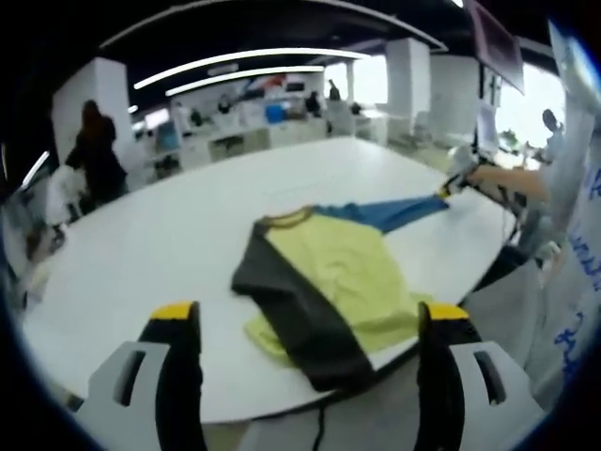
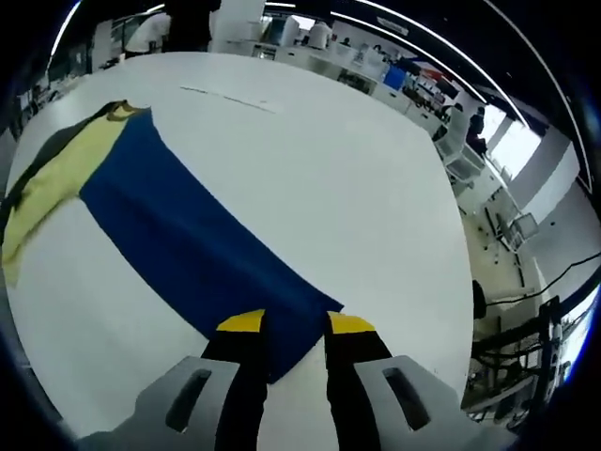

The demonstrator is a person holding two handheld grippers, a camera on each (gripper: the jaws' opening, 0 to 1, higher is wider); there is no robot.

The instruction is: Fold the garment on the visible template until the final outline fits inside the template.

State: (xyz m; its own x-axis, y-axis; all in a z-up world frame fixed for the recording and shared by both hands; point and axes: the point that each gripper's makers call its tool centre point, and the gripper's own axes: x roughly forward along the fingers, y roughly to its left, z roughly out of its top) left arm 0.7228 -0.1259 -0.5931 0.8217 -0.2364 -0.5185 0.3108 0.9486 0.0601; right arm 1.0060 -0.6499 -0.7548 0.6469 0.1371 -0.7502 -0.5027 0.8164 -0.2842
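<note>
A yellow shirt (image 1: 338,272) with a dark grey side panel (image 1: 282,291) lies crumpled on the white table (image 1: 141,244), partly over the near edge. Its blue sleeve (image 1: 394,211) stretches to the right, where my right gripper (image 1: 458,174) holds its end. My left gripper (image 1: 308,315) hovers in front of the shirt, open, with nothing between its fingers. In the right gripper view the blue sleeve (image 2: 188,235) runs from the yellow body (image 2: 56,178) down to my right gripper (image 2: 296,324), which is shut on the sleeve's end.
A person's arm (image 1: 512,183) reaches in from the right. Another person in dark clothes (image 1: 94,150) stands at the back left, near desks (image 1: 254,122). A faint thin line (image 2: 230,99) marks the table's far part. The table (image 2: 357,188) is bare beyond the sleeve.
</note>
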